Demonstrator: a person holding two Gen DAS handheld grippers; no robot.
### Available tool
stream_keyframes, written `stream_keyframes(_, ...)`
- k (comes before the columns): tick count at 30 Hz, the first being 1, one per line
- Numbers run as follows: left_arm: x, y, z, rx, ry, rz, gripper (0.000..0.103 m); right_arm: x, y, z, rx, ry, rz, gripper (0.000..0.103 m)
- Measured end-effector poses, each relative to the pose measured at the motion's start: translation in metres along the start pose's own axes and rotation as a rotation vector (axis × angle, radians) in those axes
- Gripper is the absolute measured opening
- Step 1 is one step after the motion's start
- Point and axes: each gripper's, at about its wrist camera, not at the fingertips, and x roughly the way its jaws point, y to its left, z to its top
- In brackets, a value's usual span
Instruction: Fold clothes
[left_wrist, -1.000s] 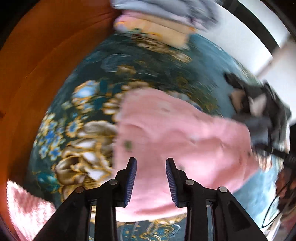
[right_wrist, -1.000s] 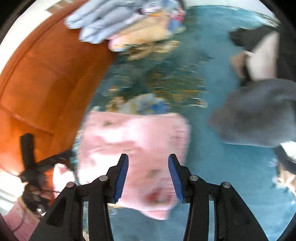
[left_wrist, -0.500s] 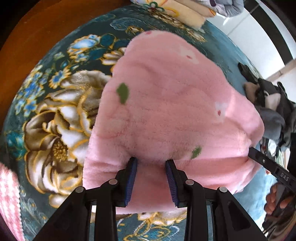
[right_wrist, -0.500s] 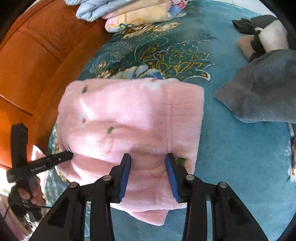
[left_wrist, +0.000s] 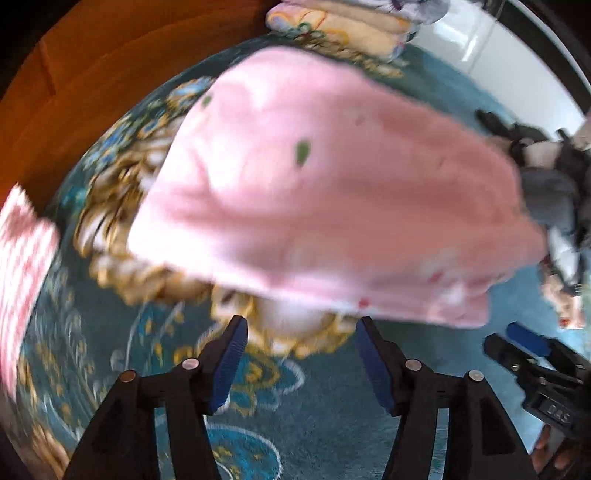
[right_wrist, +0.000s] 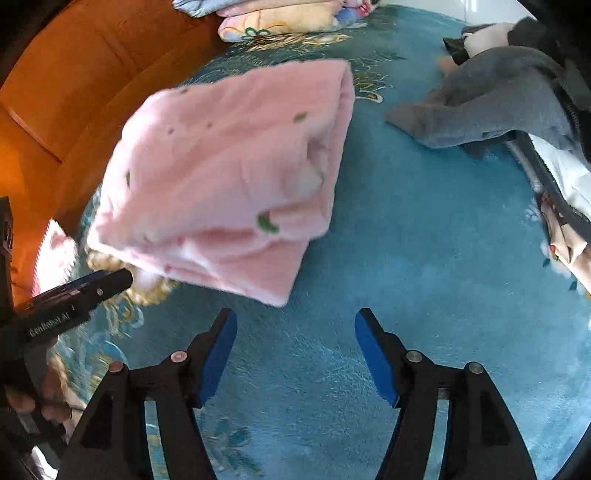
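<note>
Teal floral blanket (right_wrist: 424, 258), bare from 12 to 5 o'clock of the right-wrist view. Folded pink fleece garment (right_wrist: 229, 166) lies at 10 o'clock, its near edge clear of both tools. Left gripper (left_wrist: 301, 354) and right gripper (right_wrist: 295, 347): jaws opening, nothing between them.

A teal bedspread (right_wrist: 424, 258) with gold and blue flowers covers the bed. On it, a folded pink fleece garment (right_wrist: 229, 166) lies left of centre. A grey garment (right_wrist: 491, 99) is spread at the upper right, beside other dark clothes. Folded blankets (right_wrist: 280, 18) are stacked at the top edge. A pink-and-white checked cloth (left_wrist: 22, 266) lies at the left edge.
</note>
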Motion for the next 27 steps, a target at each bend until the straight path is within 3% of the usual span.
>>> stream_keyframes(2,0.006,-0.004,-0.013,-0.011,-0.029,0.034,0.071,0.009,0.003,-0.005,-0.033,-0.016,-0.012,0.069)
stream_keyframes(4,0.01,-0.01,-0.023,0.001,-0.06,0.069,0.075,0.015,0.005,-0.011,-0.06,-0.041,-0.03,0.091)
stream_keyframes(8,0.017,-0.017,-0.04,0.004,-0.12,0.135,0.085,0.019,0.01,-0.022,-0.088,-0.104,-0.086,0.094)
stream_keyframes(12,0.02,-0.013,-0.045,-0.052,-0.159,0.18,0.103,0.023,0.012,-0.026,-0.103,-0.14,-0.13,0.103)
stream_keyframes(27,0.015,-0.017,-0.062,-0.112,-0.214,0.201,0.103,0.028,0.023,-0.029,-0.14,-0.199,-0.171,0.103)
